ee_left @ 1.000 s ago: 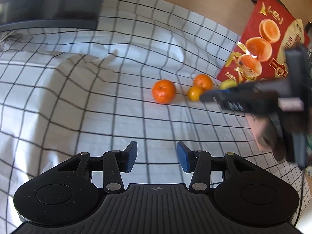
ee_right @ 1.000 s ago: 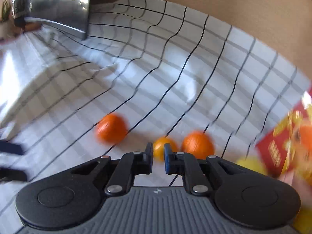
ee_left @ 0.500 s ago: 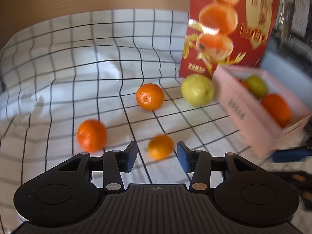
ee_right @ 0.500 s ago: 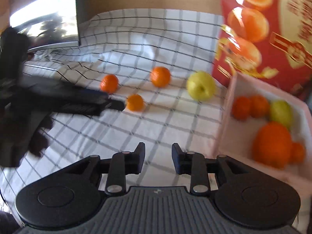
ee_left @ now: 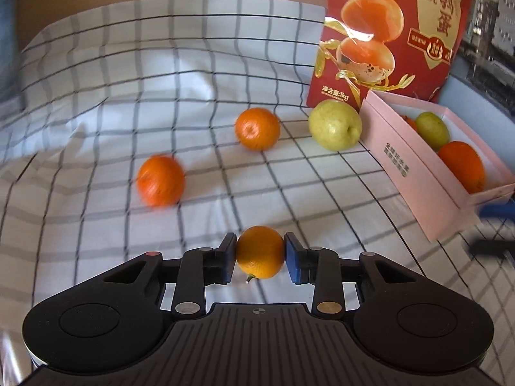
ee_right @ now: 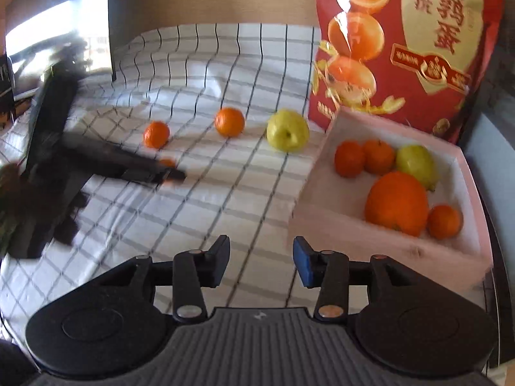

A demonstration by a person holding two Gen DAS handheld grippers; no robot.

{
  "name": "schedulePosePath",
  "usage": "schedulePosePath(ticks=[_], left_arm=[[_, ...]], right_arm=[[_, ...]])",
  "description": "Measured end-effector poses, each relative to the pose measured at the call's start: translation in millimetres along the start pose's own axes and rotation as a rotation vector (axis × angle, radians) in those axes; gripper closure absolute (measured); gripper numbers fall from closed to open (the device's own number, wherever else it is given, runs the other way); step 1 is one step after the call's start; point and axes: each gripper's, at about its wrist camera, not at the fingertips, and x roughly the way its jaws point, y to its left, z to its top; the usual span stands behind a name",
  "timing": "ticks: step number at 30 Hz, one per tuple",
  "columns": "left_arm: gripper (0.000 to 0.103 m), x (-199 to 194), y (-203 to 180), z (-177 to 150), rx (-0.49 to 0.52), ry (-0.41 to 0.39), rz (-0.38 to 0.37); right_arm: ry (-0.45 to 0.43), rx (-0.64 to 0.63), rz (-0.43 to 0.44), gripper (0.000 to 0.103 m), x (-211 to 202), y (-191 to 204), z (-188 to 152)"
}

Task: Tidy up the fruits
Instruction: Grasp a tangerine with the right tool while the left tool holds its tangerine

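Observation:
My left gripper is shut on a small orange low over the checked cloth; it also shows in the right wrist view. Two tangerines and a yellow-green pear lie on the cloth beyond it. A pink box at the right holds several oranges and a pear. My right gripper is open and empty, just left of the box's near corner.
A tall red snack bag stands behind the box and pear. A dark monitor stands at the far left. The checked cloth is wrinkled and covers the table.
My left gripper moved forward and closed on the small orange. My right gripper opened wider and shifted towards the pink box.

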Motion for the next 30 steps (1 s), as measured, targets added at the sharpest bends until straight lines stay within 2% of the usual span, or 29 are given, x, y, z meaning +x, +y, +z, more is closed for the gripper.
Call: schedulePosePath(ticks=[3, 5, 9, 13, 17, 18, 22, 26, 30], left_arm=[[0.066, -24.3, 10.3, -15.2, -0.054, 0.019, -0.017], [0.066, -38.5, 16.1, -25.2, -0.074, 0.034, -0.026], [0.066, -63.3, 29.8, -42.1, -0.13, 0.041, -0.021], [0.066, -81.1, 45.4, -51.1, -0.199, 0.035, -0.007], [0.066, -92.2, 56.6, -54.0, -0.232, 0.023, 0.012], [0.066, -93.4, 58.7, -54.3, -0.24, 0.022, 0.015], [0.066, -91.1, 63.3, -55.4, -0.259, 0.033, 0.016], [0.066, -85.3, 57.9, -56.4, -0.246, 0.049, -0.008], [0.066, -80.4, 48.2, -54.8, -0.221, 0.054, -0.038]], right_arm=[[-0.051, -0.001, 0.013, 0.043, 14.9, 3.1, 26.9], [-0.077, -0.014, 0.018, 0.043, 31.7, 9.5, 49.1], [-0.069, -0.07, 0.043, 0.043, 80.2, 31.4, 94.0], [-0.05, -0.172, -0.001, 0.043, 133.8, 56.9, 120.7], [0.005, -0.223, -0.034, 0.043, 180.4, 72.9, 132.9], [0.019, -0.226, -0.04, 0.04, 189.1, 75.2, 133.8], [0.016, -0.258, -0.101, 0.041, 205.4, 81.2, 136.3], [0.029, -0.285, -0.141, 0.057, 208.1, 77.6, 137.2], [0.051, -0.278, -0.109, 0.057, 197.9, 70.4, 135.7]])
